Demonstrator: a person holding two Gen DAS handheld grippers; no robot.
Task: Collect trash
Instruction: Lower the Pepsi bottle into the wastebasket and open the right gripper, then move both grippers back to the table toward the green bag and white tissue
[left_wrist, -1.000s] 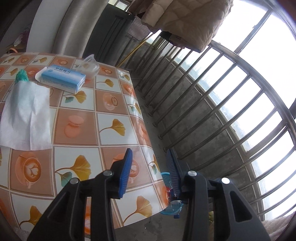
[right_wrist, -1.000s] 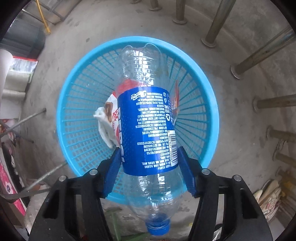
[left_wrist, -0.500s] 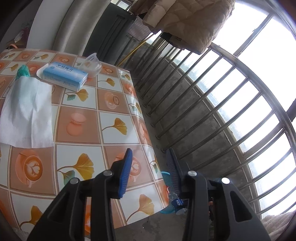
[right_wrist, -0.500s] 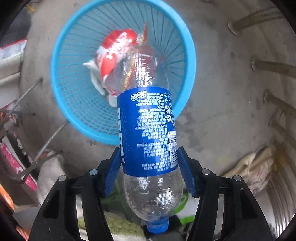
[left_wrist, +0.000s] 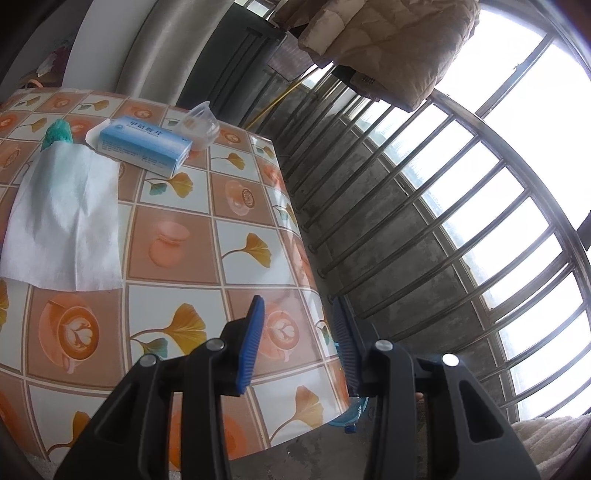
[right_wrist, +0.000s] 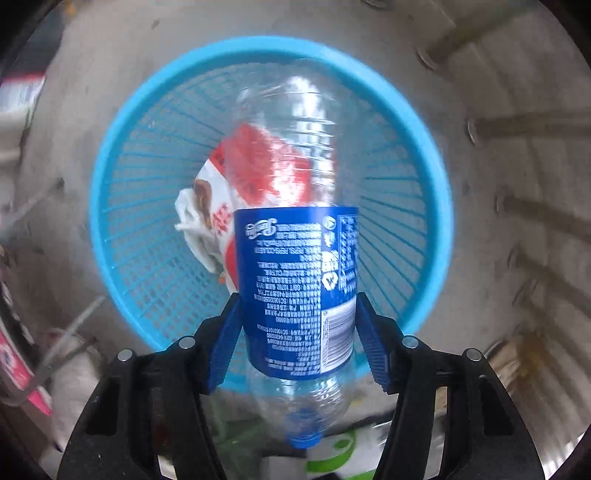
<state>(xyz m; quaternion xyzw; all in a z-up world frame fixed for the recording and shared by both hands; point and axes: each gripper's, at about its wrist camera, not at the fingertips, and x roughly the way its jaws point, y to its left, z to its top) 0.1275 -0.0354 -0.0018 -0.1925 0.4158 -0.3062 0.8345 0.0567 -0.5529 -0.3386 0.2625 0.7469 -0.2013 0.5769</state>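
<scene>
The right gripper (right_wrist: 297, 332) pinches the bottle (right_wrist: 299, 258) over the basket (right_wrist: 118, 155), so its fingers should part squarely above the middle, while the left gripper (left_wrist: 297, 347) hovers half-open and empty at the counter (left_wrist: 177, 236) edge.

Right wrist view: floor and railing posts (right_wrist: 524, 125) around the basket (right_wrist: 122, 155) are smeared by motion blur. Basket rim near side is hidden behind the bottle (right_wrist: 299, 266). Wrapper (right_wrist: 236, 192) is partly covered by the bottle; its print cannot be read. Left wrist view: green item (left_wrist: 57, 133) is partly hidden under the tissue (left_wrist: 66, 218); tabletop (left_wrist: 177, 236) is cut off at the left edge.
</scene>
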